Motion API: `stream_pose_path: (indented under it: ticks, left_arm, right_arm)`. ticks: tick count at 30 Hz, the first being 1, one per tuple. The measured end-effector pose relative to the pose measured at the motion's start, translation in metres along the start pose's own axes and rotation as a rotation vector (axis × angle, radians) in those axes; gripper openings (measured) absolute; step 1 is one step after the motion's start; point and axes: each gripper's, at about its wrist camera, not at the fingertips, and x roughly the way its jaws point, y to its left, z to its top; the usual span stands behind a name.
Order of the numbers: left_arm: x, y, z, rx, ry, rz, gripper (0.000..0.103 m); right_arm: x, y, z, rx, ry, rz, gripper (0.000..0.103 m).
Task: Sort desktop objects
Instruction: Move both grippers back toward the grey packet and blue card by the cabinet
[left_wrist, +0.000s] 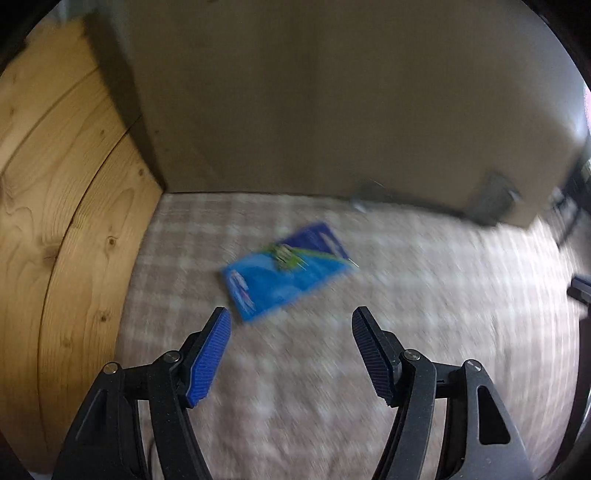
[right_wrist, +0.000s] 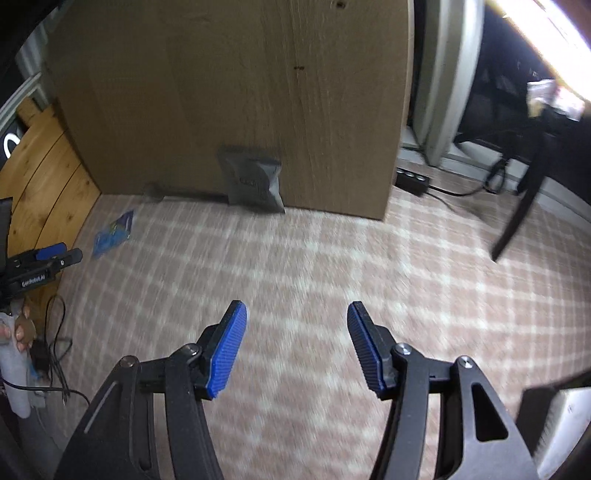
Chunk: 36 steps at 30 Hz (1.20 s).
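A flat blue packet (left_wrist: 288, 269) with a green picture lies on the pink checked cloth (left_wrist: 332, 369), just beyond my left gripper (left_wrist: 291, 321), which is open and empty. The packet also shows small at the far left of the right wrist view (right_wrist: 112, 232). A grey pouch (right_wrist: 253, 179) leans upright against the brown board (right_wrist: 240, 92) at the back. My right gripper (right_wrist: 297, 314) is open and empty above the cloth, well short of the pouch. My left gripper also shows at the left edge of the right wrist view (right_wrist: 55, 254).
A light wooden panel (left_wrist: 62, 221) walls the left side. A thin dark object (right_wrist: 157, 192) lies at the board's foot. A black power strip (right_wrist: 412, 179) with cables sits at the back right, beside a dark chair leg (right_wrist: 517, 218). Loose cables (right_wrist: 55, 332) lie at the left.
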Motion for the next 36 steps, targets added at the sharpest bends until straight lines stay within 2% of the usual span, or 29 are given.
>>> stream_pose_path:
  ticks: [6, 15, 16, 19, 23, 25, 27, 30, 31, 32, 33, 34, 36]
  left_arm:
    - [0.039, 0.035, 0.03, -0.094, 0.036, -0.036, 0.066]
    - [0.085, 0.036, 0.036, -0.088, 0.086, -0.067, 0.066]
    - [0.084, 0.034, 0.035, -0.086, 0.068, -0.074, 0.067]
    - [0.084, 0.022, 0.029, -0.048, 0.063, -0.092, 0.067]
    - [0.078, -0.007, 0.013, 0.066, 0.063, -0.112, 0.067]
    - [0.076, -0.018, 0.007, 0.113, 0.065, -0.111, 0.067]
    - [0.075, -0.024, 0.004, 0.134, 0.079, -0.139, 0.066]
    - [0.073, -0.034, -0.004, 0.167, 0.08, -0.123, 0.066]
    - [0.072, -0.037, -0.007, 0.173, 0.077, -0.123, 0.066]
    - [0.071, -0.042, -0.009, 0.184, 0.074, -0.129, 0.066]
    - [0.07, -0.047, -0.012, 0.191, 0.075, -0.135, 0.066]
    - [0.069, -0.051, -0.014, 0.196, 0.075, -0.14, 0.065]
    - [0.066, -0.06, -0.019, 0.213, 0.072, -0.152, 0.062]
  right_arm:
    - [0.042, 0.012, 0.03, -0.035, 0.021, 0.002, 0.056]
    - [0.08, 0.015, 0.058, -0.038, 0.012, 0.014, 0.056]
    - [0.083, 0.015, 0.059, -0.039, 0.01, 0.016, 0.056]
    - [0.089, 0.018, 0.063, -0.04, 0.004, 0.023, 0.056]
    - [0.096, 0.02, 0.066, -0.036, -0.009, 0.036, 0.056]
    - [0.1, 0.021, 0.066, -0.015, 0.004, 0.078, 0.056]
    - [0.102, 0.023, 0.065, -0.014, 0.007, 0.088, 0.056]
    - [0.101, 0.028, 0.064, -0.021, -0.006, 0.114, 0.056]
    - [0.101, 0.03, 0.064, -0.02, -0.009, 0.124, 0.052]
    - [0.101, 0.032, 0.064, -0.02, -0.009, 0.14, 0.04]
    - [0.101, 0.033, 0.064, -0.021, -0.006, 0.147, 0.033]
    - [0.101, 0.035, 0.065, -0.024, -0.001, 0.157, 0.019]
    - [0.103, 0.039, 0.07, -0.034, -0.004, 0.158, 0.011]
